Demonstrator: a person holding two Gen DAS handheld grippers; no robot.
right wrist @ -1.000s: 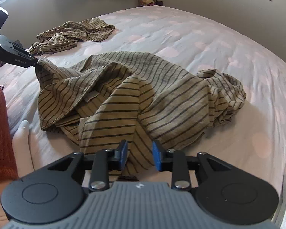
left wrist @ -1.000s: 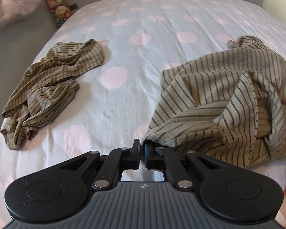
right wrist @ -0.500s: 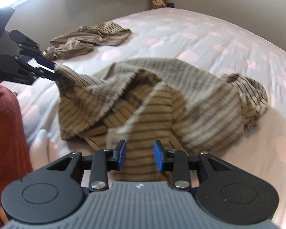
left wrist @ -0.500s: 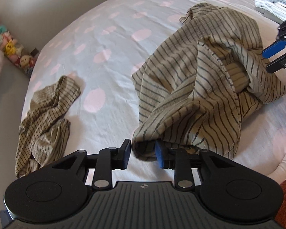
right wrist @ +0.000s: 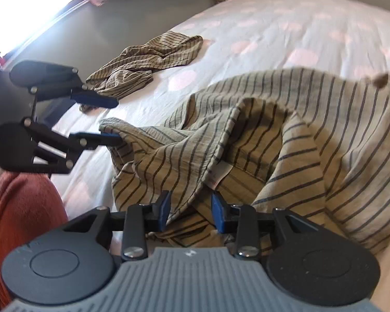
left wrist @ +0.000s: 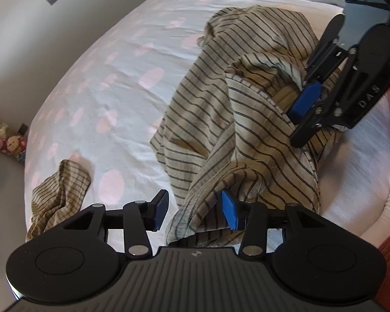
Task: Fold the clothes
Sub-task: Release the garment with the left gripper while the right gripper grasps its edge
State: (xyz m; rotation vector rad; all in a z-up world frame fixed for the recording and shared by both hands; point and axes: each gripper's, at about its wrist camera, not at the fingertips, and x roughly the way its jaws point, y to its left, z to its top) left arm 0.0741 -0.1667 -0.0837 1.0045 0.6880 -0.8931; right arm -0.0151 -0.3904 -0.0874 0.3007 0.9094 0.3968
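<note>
Two close downward wrist views, shared shirt.

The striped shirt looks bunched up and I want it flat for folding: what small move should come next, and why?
Probably close the right gripper on the fold between its pads. The striped shirt lies crumpled on the bed, and the left gripper is opening, letting its corner go.

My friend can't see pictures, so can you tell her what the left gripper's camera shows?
A crumpled tan shirt with dark stripes lies on a white bedsheet with pink dots, its edge loose between the opening jaws of the left gripper. The right gripper reaches into the shirt, and a smaller striped tan garment lies apart.
</note>
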